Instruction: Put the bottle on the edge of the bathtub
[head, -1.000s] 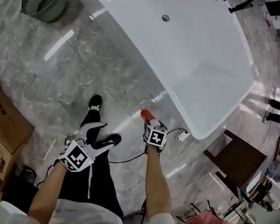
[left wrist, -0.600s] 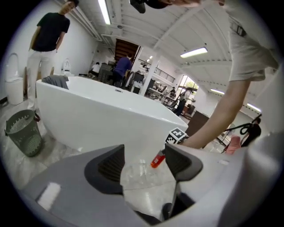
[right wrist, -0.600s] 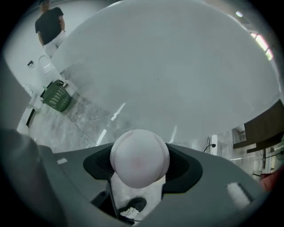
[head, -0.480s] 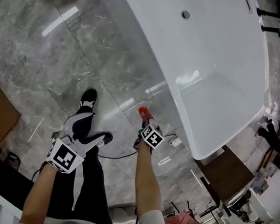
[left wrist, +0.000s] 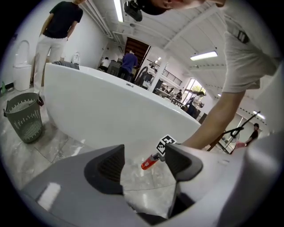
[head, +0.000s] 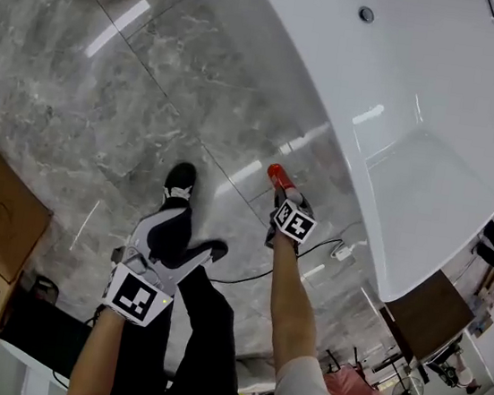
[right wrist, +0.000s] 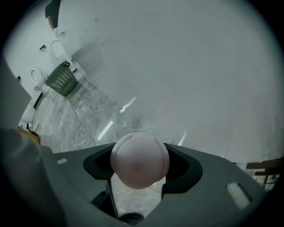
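Bottle point(right wrist: 140, 160), red-topped, clenched between fingers of right gripper point(head: 281, 192), held over marble floor point(head: 106, 101), just beside white bathtub point(head: 431, 171) outer wall, left gripper point(head: 188, 246) fingers released, spread apart, nothing between them

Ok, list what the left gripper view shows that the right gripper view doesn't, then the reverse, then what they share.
Only the left gripper view: the left gripper with its jaws apart and nothing between them, the red bottle seen side-on beyond them, the person's forearm, bystanders and ceiling lights.

Only the right gripper view: the right gripper with its jaws shut on that bottle, seen end-on as a pale round shape.

Both: the white bathtub, the green basket and the grey marble floor.
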Demonstrator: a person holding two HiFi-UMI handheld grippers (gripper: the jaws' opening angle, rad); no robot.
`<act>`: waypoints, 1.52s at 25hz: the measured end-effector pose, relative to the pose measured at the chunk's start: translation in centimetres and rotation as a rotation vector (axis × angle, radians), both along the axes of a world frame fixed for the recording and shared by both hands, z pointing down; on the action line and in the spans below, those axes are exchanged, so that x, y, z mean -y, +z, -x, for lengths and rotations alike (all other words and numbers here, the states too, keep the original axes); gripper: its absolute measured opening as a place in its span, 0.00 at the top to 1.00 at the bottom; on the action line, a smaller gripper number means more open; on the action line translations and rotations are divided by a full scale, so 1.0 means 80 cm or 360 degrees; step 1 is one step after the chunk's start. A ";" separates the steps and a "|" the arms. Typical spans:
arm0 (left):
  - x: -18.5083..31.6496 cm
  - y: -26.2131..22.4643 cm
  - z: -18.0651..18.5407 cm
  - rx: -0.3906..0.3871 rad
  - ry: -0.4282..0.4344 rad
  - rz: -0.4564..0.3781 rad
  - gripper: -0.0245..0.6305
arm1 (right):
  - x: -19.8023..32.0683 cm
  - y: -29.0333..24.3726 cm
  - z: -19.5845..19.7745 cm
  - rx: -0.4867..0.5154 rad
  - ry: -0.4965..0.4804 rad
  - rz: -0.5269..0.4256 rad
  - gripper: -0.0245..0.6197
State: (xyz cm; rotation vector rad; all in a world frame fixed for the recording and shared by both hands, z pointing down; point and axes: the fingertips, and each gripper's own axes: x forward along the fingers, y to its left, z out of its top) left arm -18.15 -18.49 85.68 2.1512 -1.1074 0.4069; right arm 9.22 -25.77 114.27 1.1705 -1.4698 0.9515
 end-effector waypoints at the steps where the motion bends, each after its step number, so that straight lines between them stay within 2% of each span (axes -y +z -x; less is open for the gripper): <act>1: 0.001 0.007 0.005 0.0010 0.0006 -0.0006 0.44 | 0.002 0.010 0.006 0.0003 -0.0018 0.0011 0.51; 7: 0.010 0.052 0.050 0.0048 -0.0072 0.0006 0.44 | 0.017 0.069 0.046 0.0022 -0.0119 0.0058 0.51; 12: 0.003 0.079 0.064 0.0043 -0.0109 0.0075 0.44 | 0.021 0.100 0.062 -0.0003 -0.0158 0.0091 0.51; 20: -0.001 0.055 0.059 0.0024 -0.0094 0.0077 0.44 | 0.016 0.071 0.083 -0.0010 -0.0176 0.0059 0.52; 24: 0.008 0.030 0.048 0.0013 -0.0081 0.0037 0.44 | 0.022 0.032 0.097 0.0026 -0.0215 0.0009 0.59; 28: 0.001 0.009 0.041 0.0051 -0.0025 0.0030 0.44 | 0.014 -0.023 0.114 0.0109 -0.0209 -0.0012 0.59; 31: -0.021 -0.010 0.017 0.0052 0.0005 0.0018 0.44 | -0.015 -0.094 0.109 0.0196 -0.0219 0.0002 0.59; 33: -0.041 -0.028 0.003 0.0060 0.0000 0.0061 0.44 | -0.041 -0.146 0.109 0.0280 -0.0200 -0.0018 0.59; 36: -0.050 -0.047 -0.008 0.0119 -0.0014 0.0118 0.44 | -0.057 -0.216 0.119 0.0426 -0.0132 -0.0122 0.59; 38: -0.055 -0.057 -0.030 0.0126 0.0003 0.0136 0.44 | -0.069 -0.263 0.106 0.0475 -0.0096 -0.0201 0.59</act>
